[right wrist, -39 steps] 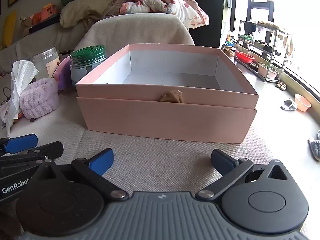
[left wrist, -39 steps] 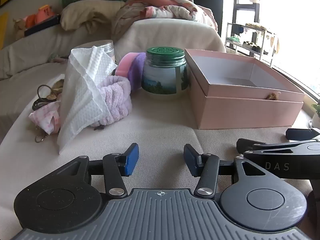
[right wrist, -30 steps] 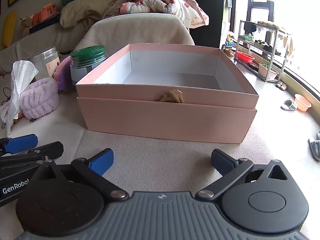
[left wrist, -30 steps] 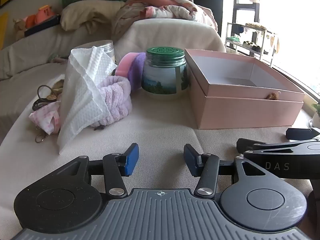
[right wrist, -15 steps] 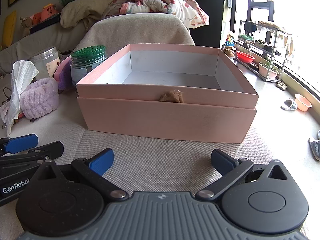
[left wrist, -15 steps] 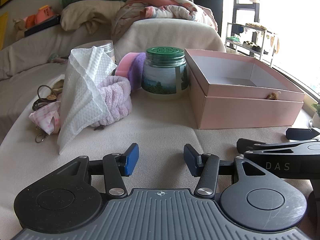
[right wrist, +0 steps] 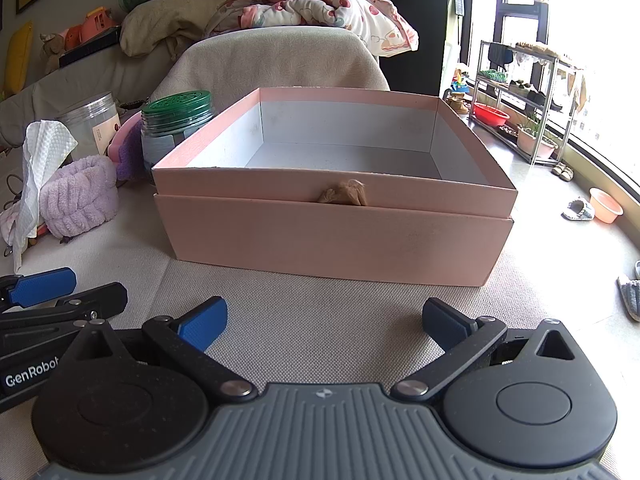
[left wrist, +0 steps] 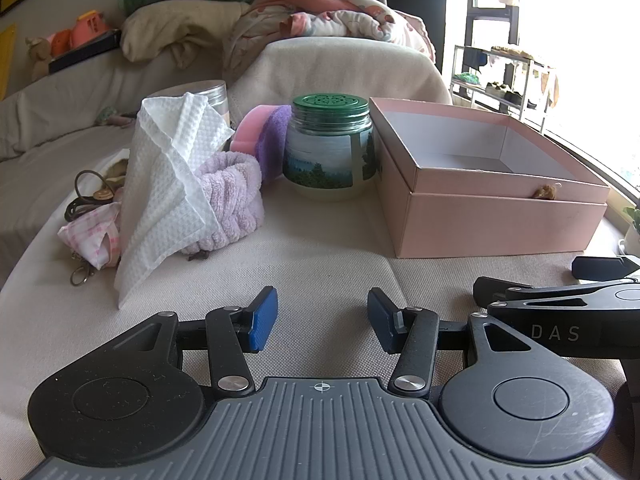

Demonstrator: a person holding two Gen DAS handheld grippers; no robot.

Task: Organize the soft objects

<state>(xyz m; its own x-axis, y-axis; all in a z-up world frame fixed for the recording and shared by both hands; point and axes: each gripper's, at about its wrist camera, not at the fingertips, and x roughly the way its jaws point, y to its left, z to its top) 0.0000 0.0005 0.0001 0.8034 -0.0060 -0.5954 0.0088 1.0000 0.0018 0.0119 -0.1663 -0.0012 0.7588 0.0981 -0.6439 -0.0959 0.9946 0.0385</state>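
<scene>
Left wrist view shows, nearest, the left gripper low over the beige cloth-covered surface, its jaws parted and holding nothing; the right gripper, seen from its own camera, is likewise spread wide and empty just in front of the pink box. Left of that box lie the soft things: a white waffle-textured cloth standing in a loose peak, its long axis running from a low corner near the camera up toward the back, draped against a lilac terry headband whose ring lies on its side with the opening facing roughly upward. A pink-checked pouch sits further left of the box, and a pink and purple sponge behind the headband. The green-lidded jar stands just beside the box's left wall. The box looks empty, so sorting seems barely begun. The likely risk: pinching the cloth may drag the headband along, or a sweep toward the box may knock the jar.
</scene>
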